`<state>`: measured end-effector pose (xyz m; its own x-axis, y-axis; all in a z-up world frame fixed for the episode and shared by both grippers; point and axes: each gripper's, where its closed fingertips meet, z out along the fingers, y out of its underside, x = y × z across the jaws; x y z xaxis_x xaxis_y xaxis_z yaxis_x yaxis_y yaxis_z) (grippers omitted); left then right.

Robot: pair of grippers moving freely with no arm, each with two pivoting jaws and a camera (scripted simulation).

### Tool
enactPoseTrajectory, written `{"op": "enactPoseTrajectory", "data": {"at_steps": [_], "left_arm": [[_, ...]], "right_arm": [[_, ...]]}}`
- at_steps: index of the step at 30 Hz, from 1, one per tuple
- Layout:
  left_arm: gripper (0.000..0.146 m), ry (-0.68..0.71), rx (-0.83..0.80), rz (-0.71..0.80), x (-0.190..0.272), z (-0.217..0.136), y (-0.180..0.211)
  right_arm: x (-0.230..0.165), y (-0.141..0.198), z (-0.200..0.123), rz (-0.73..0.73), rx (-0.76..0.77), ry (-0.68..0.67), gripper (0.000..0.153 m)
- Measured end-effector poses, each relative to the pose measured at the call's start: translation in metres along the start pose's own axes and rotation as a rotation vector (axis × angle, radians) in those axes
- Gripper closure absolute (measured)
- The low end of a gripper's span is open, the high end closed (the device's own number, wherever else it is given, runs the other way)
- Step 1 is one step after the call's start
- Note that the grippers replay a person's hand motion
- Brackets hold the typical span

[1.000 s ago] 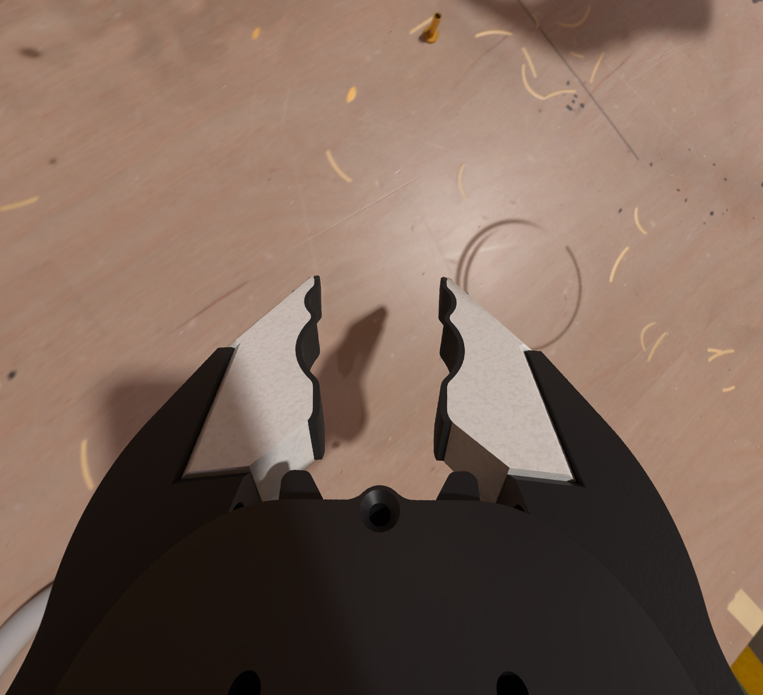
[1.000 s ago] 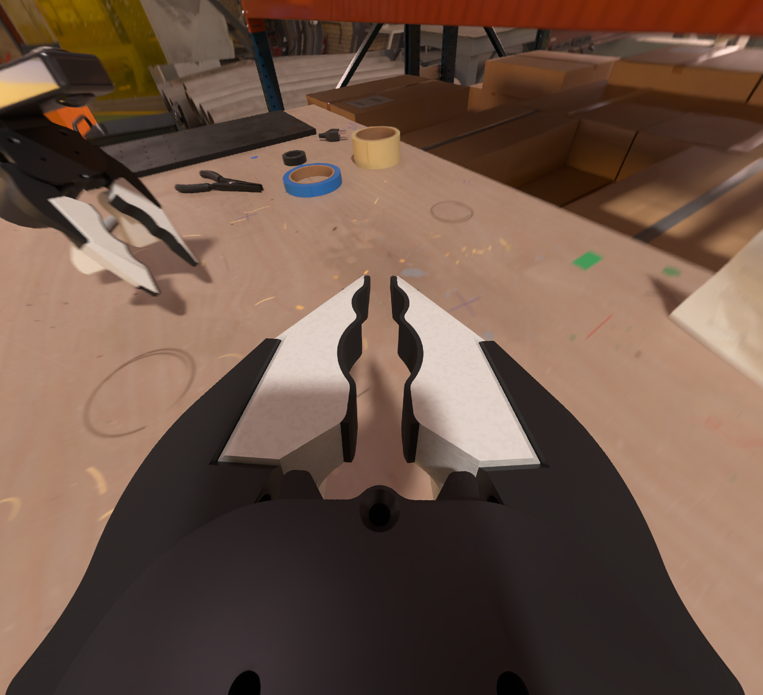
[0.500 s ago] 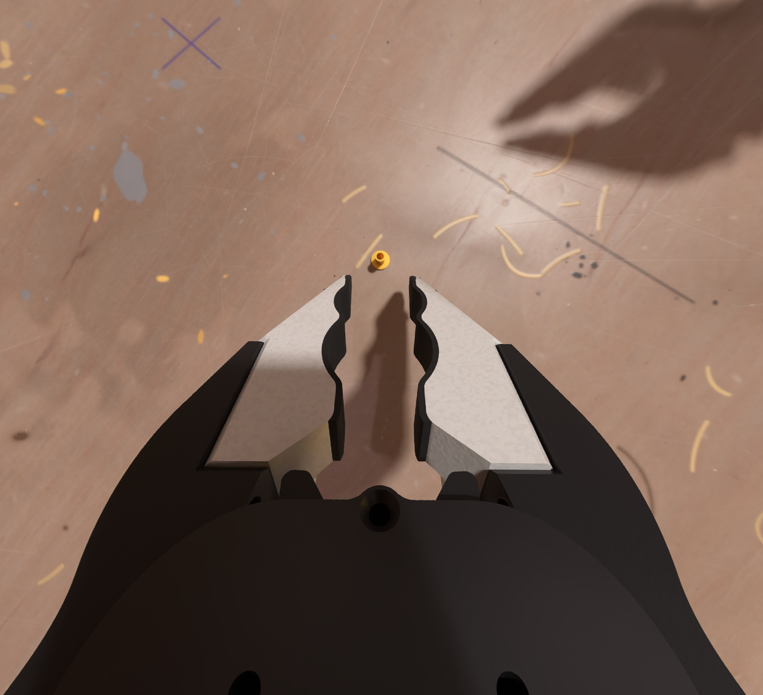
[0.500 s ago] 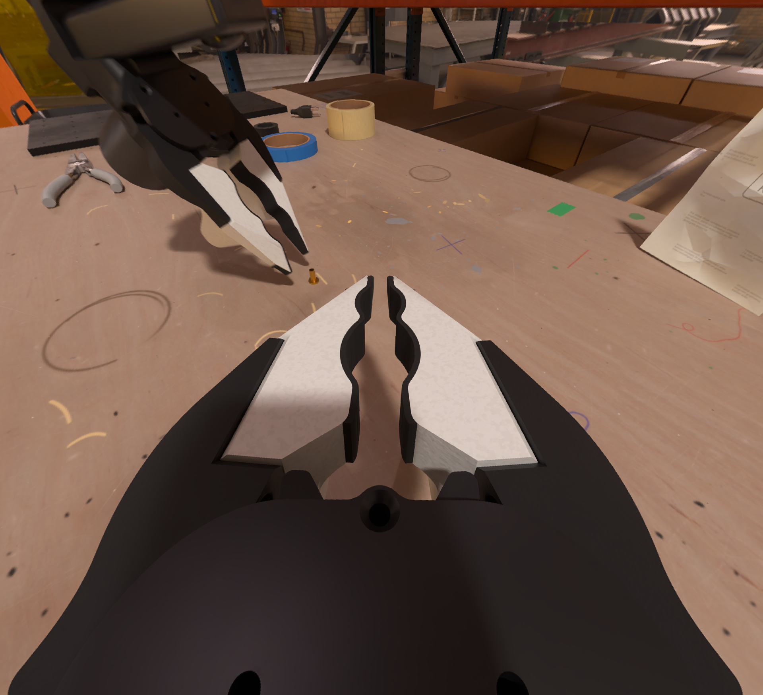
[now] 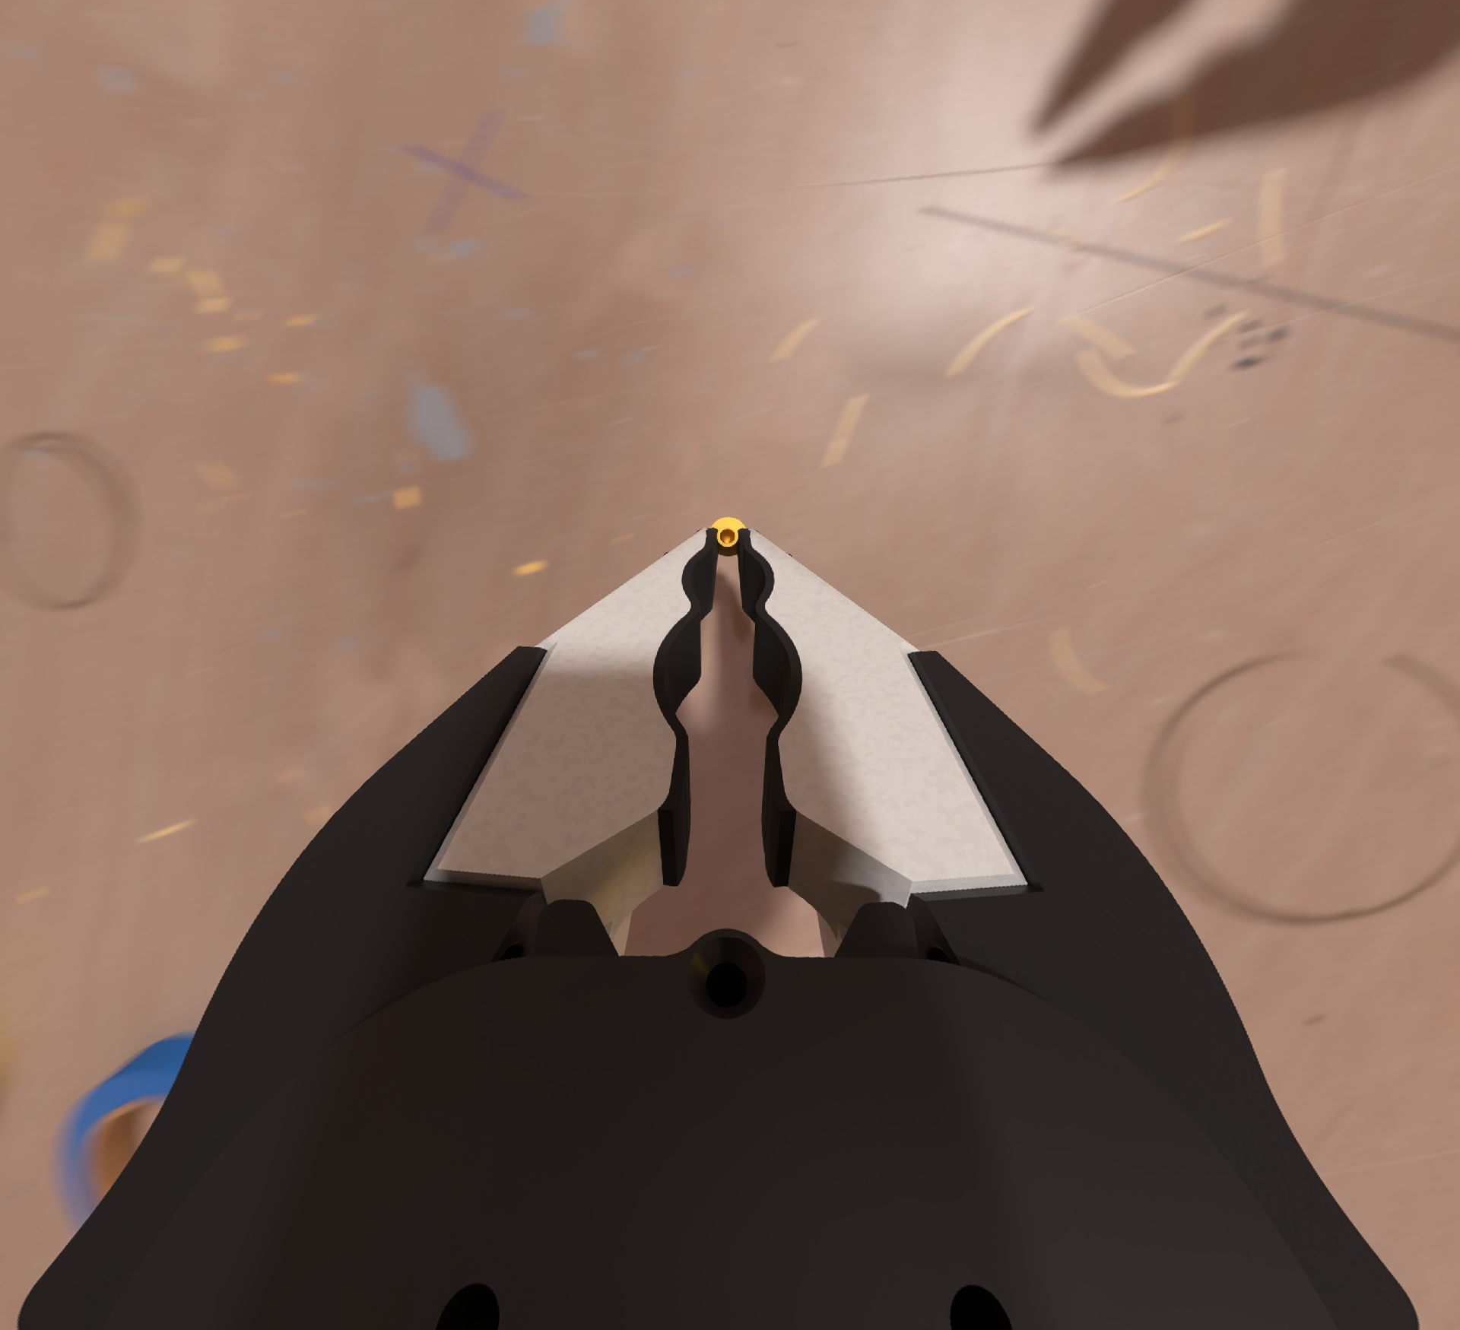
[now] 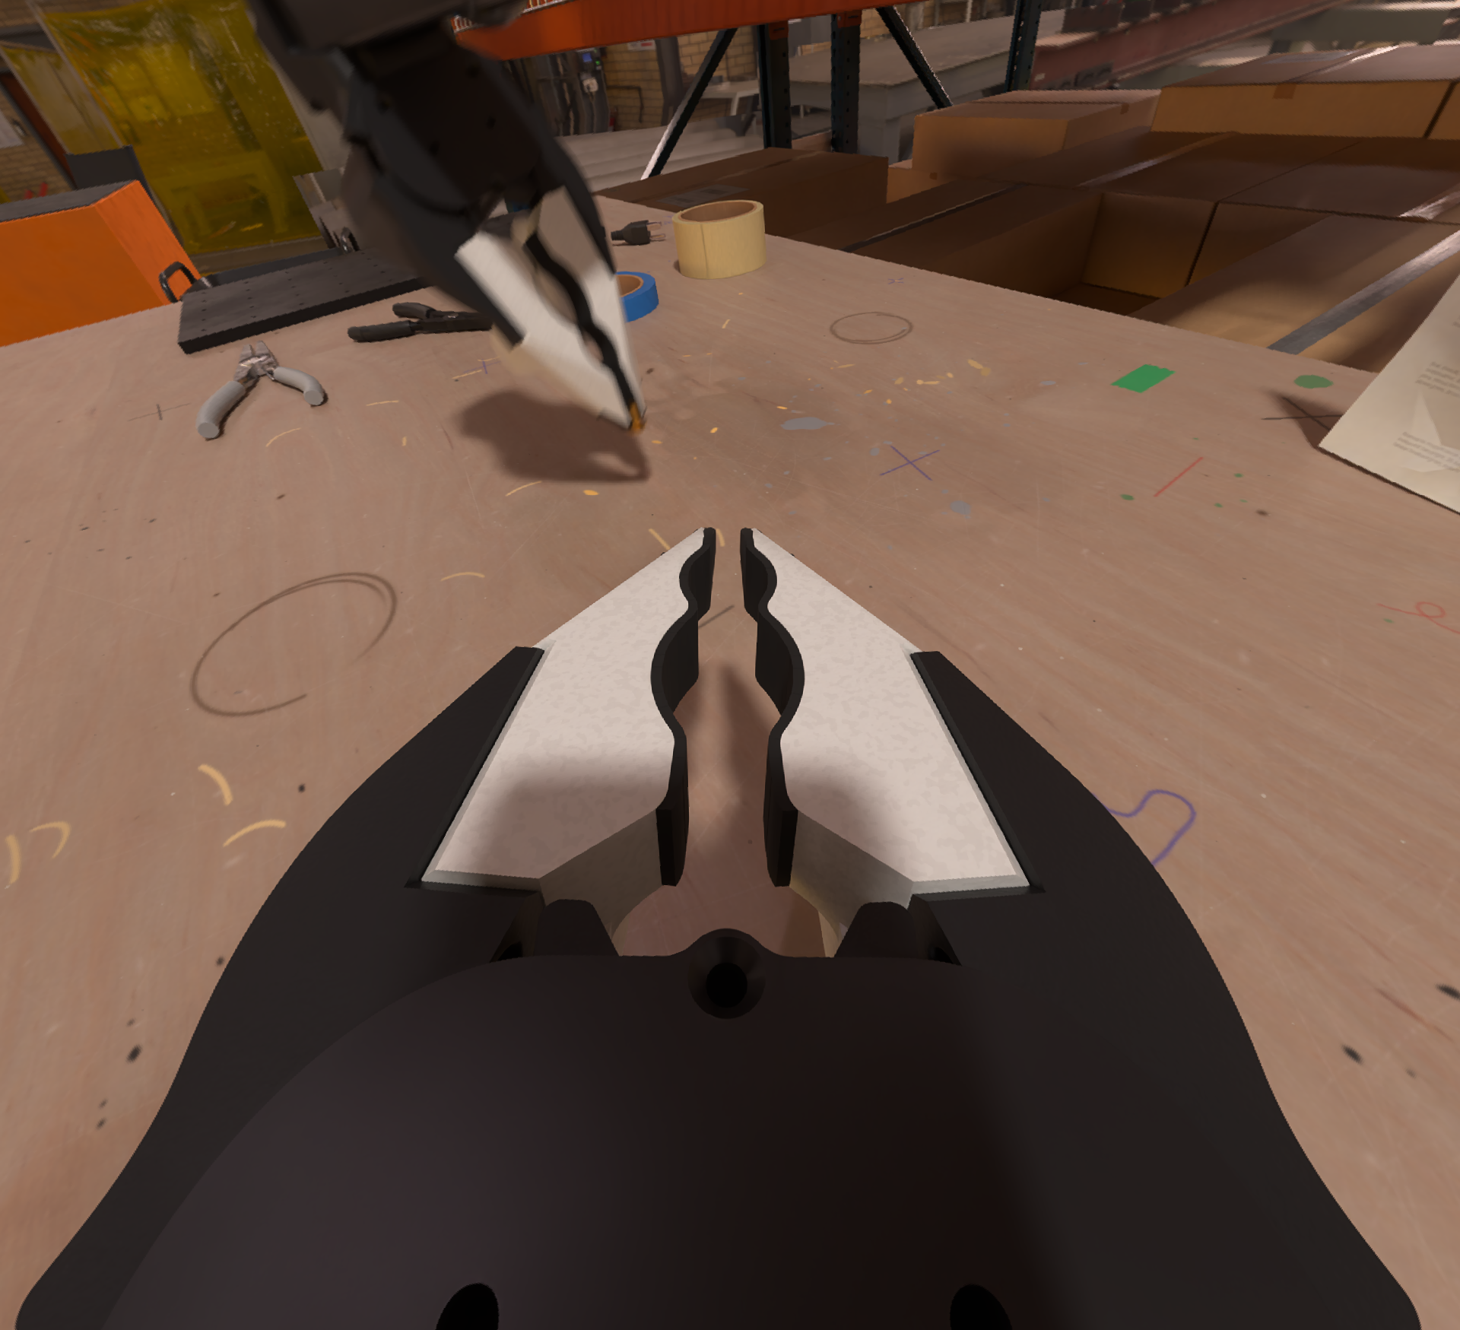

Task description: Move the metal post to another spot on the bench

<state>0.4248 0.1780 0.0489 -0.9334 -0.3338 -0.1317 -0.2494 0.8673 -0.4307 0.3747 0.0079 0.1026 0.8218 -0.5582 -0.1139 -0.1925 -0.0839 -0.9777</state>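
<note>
The metal post is a tiny brass-yellow pin, seen end-on and pinched between the tips of my left gripper, which is shut on it above the wooden bench. In the right wrist view the left gripper points down at the bench with the post at its tips, just above or on the surface. My right gripper is nearly closed and holds nothing, hovering low over the bench nearer the front.
On the bench lie grey pliers, a black tool, a black perforated plate, a blue tape roll, a tan tape roll and a paper sheet. Cardboard boxes and an orange rack stand behind.
My left gripper moved onto the post and closed its tips on it; before, the post stood free just ahead of its open fingers. The right gripper drew back a little and stayed nearly closed.
</note>
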Motion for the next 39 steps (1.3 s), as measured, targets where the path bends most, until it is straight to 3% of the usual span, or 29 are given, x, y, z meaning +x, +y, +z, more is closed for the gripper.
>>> {"op": "enactPoseTrajectory", "data": {"at_steps": [3,8,16,27,39], "left_arm": [[0.141,0.001,-0.008,0.047,-0.059,-0.017,0.010],[0.141,0.213,-0.154,0.149,-0.105,0.014,0.036],[0.141,0.379,-0.223,0.211,-0.107,0.041,0.037],[0.141,0.425,-0.256,0.225,-0.098,0.036,0.046],[0.141,0.492,-0.339,0.251,-0.100,0.033,0.051]], "right_arm": [[-0.002,-0.001,0.000,0.012,0.004,-0.018,0.147],[-0.002,0.001,-0.002,0.024,-0.004,-0.020,0.147],[0.001,-0.001,-0.006,0.051,0.014,-0.013,0.147],[-0.007,0.007,0.002,-0.034,-0.044,-0.016,0.147],[-0.007,0.007,0.002,-0.010,-0.036,-0.030,0.147]]}}
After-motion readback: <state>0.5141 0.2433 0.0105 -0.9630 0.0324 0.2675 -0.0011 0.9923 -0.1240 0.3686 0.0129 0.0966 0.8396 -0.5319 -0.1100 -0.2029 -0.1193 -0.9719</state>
